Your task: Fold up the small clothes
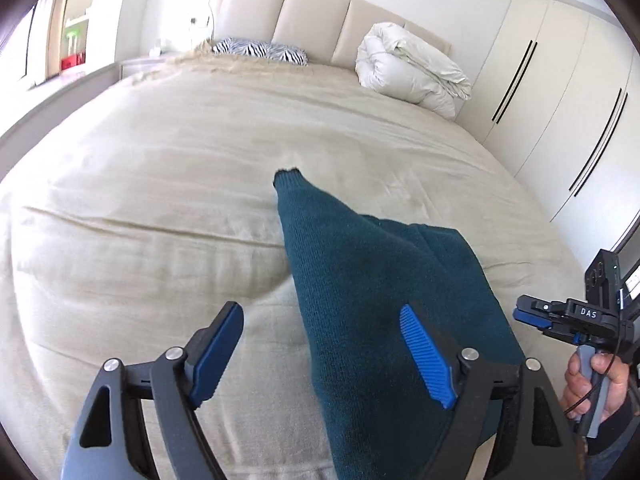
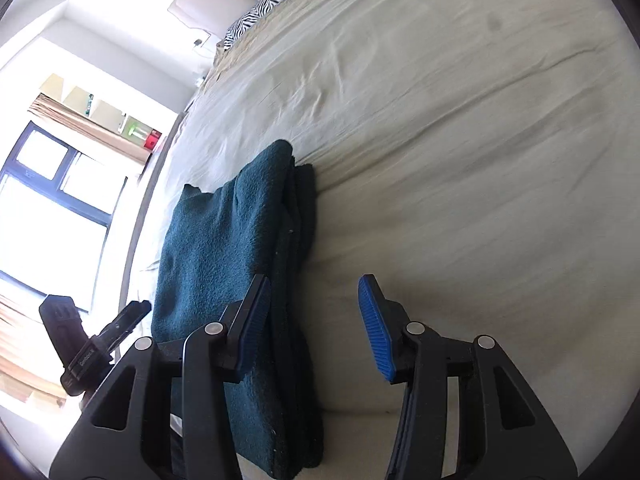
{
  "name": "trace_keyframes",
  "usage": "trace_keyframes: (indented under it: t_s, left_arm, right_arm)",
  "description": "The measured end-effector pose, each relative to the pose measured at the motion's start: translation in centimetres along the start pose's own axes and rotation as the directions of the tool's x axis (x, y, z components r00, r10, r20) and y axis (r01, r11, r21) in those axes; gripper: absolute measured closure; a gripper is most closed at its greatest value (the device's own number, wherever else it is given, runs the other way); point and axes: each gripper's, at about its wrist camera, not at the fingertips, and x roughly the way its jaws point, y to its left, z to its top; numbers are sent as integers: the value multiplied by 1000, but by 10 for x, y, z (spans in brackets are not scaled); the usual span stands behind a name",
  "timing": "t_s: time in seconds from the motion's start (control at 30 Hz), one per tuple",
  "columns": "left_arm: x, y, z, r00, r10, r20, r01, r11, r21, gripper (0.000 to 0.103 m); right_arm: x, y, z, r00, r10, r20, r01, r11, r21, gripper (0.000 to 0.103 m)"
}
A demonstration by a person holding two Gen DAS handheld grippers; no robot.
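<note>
A dark teal knitted garment (image 1: 360, 280) lies folded in layers on the beige bed cover (image 1: 160, 200), one narrow end pointing toward the headboard. My left gripper (image 1: 324, 344) stands wide open just above the garment's near part; its right pad (image 1: 426, 356) hovers over the knit and its left pad over bare cover. In the right wrist view the same garment (image 2: 224, 248) forms a long stacked strip. My right gripper (image 2: 316, 320) is open at the strip's right edge, nothing pinched. A hand (image 1: 600, 380) holds the right gripper (image 1: 532, 316) at the far right.
A rolled white duvet (image 1: 408, 64) and a zebra-print pillow (image 1: 260, 50) sit by the padded headboard (image 1: 312, 12). White wardrobe doors (image 1: 560, 100) line the right side. A window (image 2: 52, 200) is beyond the bed's left edge. The left gripper (image 2: 120, 320) shows there too.
</note>
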Motion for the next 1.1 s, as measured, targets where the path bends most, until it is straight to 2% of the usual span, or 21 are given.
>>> trace_keyframes:
  t_s: [0.07, 0.1, 0.17, 0.23, 0.3, 0.37, 0.47, 0.5, 0.57, 0.6, 0.67, 0.7, 0.73, 0.77, 0.8, 0.83, 0.9, 0.93, 0.97, 1.03, 1.1]
  left_arm:
    - [-27, -17, 3, 989, 90, 121, -100, 992, 77, 5]
    - [-41, -27, 5, 971, 135, 195, -158, 982, 107, 0]
    - [-71, -45, 8, 919, 204, 337, -265, 953, 145, 0]
    - [-96, -58, 16, 862, 253, 439, -345, 928, 144, 0]
    - [-120, -67, 21, 815, 277, 510, -386, 915, 119, 0]
    - [-140, -73, 26, 792, 271, 547, -393, 912, 116, 0]
    - [-161, -81, 34, 784, 273, 557, -411, 901, 138, 0]
    - [-166, -84, 34, 765, 311, 564, -453, 883, 127, 0]
    - [-176, -89, 30, 714, 355, 604, -516, 849, 111, 0]
    - [-180, -91, 29, 700, 366, 614, -532, 840, 106, 0]
    - [-180, -91, 32, 705, 391, 592, -542, 835, 94, 0]
    - [-180, -90, 33, 708, 401, 582, -543, 835, 85, 0]
    - [-179, -89, 33, 712, 417, 566, -543, 837, 68, 0]
    - [-174, -86, 32, 726, 430, 537, -536, 842, 50, 0]
    - [-169, -83, 32, 752, 440, 492, -523, 852, 38, 0]
    - [-162, -80, 30, 782, 441, 440, -505, 862, 34, 0]
    - [-147, -75, 23, 835, 429, 343, -467, 884, 33, 0]
    - [-140, -73, 19, 851, 427, 306, -458, 888, 36, 0]
    - [-132, -72, 15, 860, 433, 270, -460, 887, 43, 0]
    - [-115, -68, 7, 882, 433, 187, -451, 890, 64, 0]
    - [-102, -63, -2, 901, 418, 114, -427, 902, 62, 0]
  right_arm:
    - [-24, 15, -2, 995, -56, 77, 60, 997, -57, 58]
    - [-36, 26, -4, 988, -84, 128, 97, 991, -96, 58]
    - [-63, 53, -9, 963, -127, 238, 170, 971, -170, 57]
    - [-92, 80, -10, 925, -140, 352, 228, 948, -222, 50]
    - [-122, 102, -15, 867, -128, 482, 276, 928, -250, 22]
    - [-153, 120, -23, 782, -98, 615, 308, 919, -245, 3]
    - [-197, 144, -35, 639, -33, 768, 332, 913, -238, 0]
    - [-208, 151, -37, 603, -25, 797, 349, 907, -236, 0]
    - [-227, 165, -40, 545, -23, 838, 394, 889, -232, 0]
    - [-235, 172, -43, 519, -24, 854, 419, 879, -230, 0]
    - [-247, 184, -49, 472, -17, 881, 459, 858, -229, 0]
    - [-251, 189, -52, 460, -12, 888, 472, 850, -233, 0]
    - [-253, 193, -54, 462, -10, 887, 479, 844, -240, 0]
    - [-253, 197, -55, 477, -10, 879, 481, 840, -252, 0]
    - [-253, 201, -56, 504, -13, 863, 476, 839, -265, 0]
    - [-249, 203, -55, 543, -25, 839, 468, 839, -278, 0]
    - [-236, 205, -53, 636, -63, 769, 451, 839, -305, 0]
    - [-227, 204, -53, 676, -89, 731, 449, 837, -313, 0]
    - [-217, 202, -52, 703, -132, 698, 462, 832, -308, 0]
    - [-192, 195, -50, 745, -231, 625, 496, 819, -289, 0]
    - [-165, 184, -47, 800, -305, 517, 499, 816, -291, 0]
